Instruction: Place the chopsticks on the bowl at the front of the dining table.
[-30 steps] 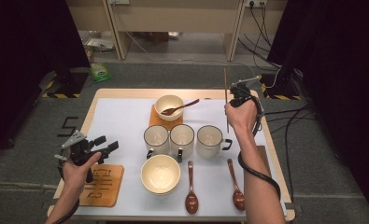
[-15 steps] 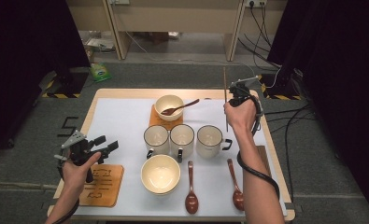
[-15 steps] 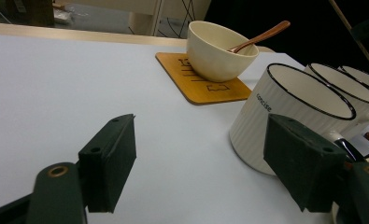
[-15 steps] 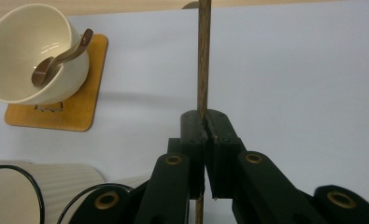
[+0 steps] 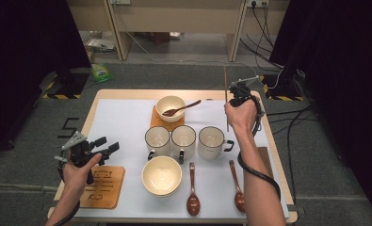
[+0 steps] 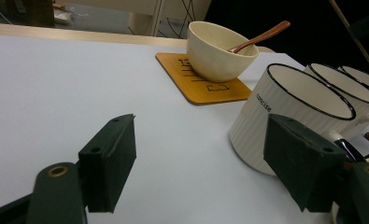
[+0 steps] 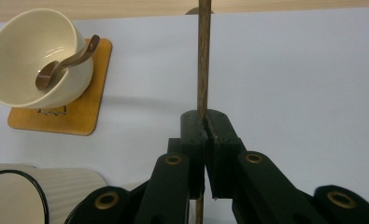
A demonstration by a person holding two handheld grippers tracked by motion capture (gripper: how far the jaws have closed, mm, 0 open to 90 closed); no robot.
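Observation:
My right gripper (image 5: 238, 92) hangs over the back right of the white mat (image 5: 122, 122), shut on a thin wooden stick (image 5: 226, 77) held upright. In the right gripper view the stick (image 7: 203, 56) runs straight up from the shut jaws of that gripper (image 7: 207, 119). My left gripper (image 5: 106, 145) is open at the table's left front, above an empty wooden coaster (image 5: 103, 186). In the left gripper view this gripper (image 6: 198, 154) has bare mat between its jaws, with a white mug (image 6: 289, 114) just to the right.
A cream bowl (image 5: 170, 108) with a brown spoon in it sits on a coaster at the back. Three white mugs (image 5: 183, 139) stand in a row mid-table. An empty bowl (image 5: 162, 175) and two brown spoons (image 5: 192, 197) lie near the front edge.

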